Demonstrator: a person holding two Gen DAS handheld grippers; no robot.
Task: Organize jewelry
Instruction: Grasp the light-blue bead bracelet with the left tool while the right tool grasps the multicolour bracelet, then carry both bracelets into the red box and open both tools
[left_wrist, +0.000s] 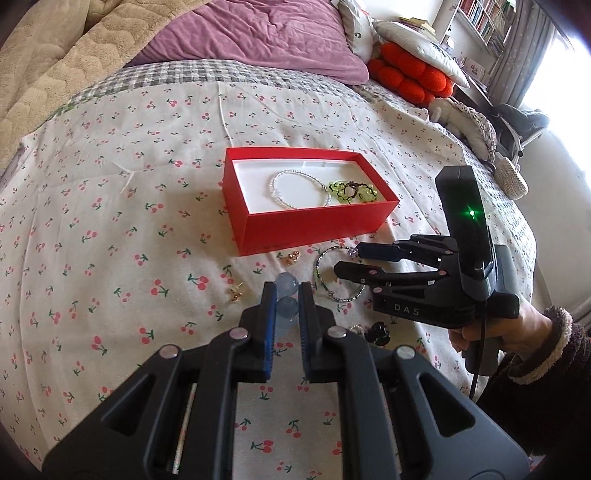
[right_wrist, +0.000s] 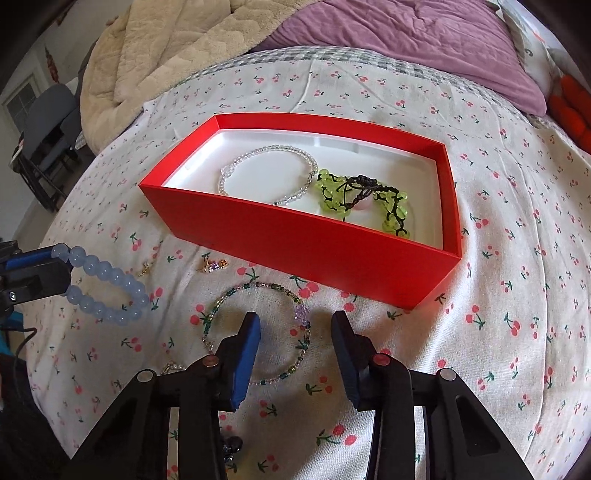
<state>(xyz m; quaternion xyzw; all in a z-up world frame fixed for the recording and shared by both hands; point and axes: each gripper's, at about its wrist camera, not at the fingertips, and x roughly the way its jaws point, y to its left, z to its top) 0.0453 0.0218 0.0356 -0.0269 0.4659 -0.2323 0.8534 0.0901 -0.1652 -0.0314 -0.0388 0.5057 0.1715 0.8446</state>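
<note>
A red box (left_wrist: 314, 225) (right_wrist: 295, 243) lies on the cherry-print bedsheet. Inside it are a clear bead bracelet (left_wrist: 272, 186) (right_wrist: 225, 173) and a green bead bracelet (left_wrist: 354, 190) (right_wrist: 328, 188). My left gripper (left_wrist: 287, 291) (right_wrist: 55, 266) is shut on a pale blue bead bracelet (left_wrist: 288, 283) (right_wrist: 110, 291), held just above the sheet in front of the box. My right gripper (right_wrist: 295, 321) (left_wrist: 349, 258) is open, its fingers straddling one side of a thin multicoloured bead bracelet (right_wrist: 273, 286) (left_wrist: 319, 266) that lies flat on the sheet; the pads do not press on it.
Small gold earrings (left_wrist: 291, 256) (right_wrist: 214, 265) and another (left_wrist: 236, 291) (right_wrist: 146, 269) lie in front of the box; a black trinket (left_wrist: 380, 332) sits near my grippers. A purple pillow (left_wrist: 258, 33), a beige blanket (right_wrist: 166, 48) and a red cushion (left_wrist: 410, 74) line the far side.
</note>
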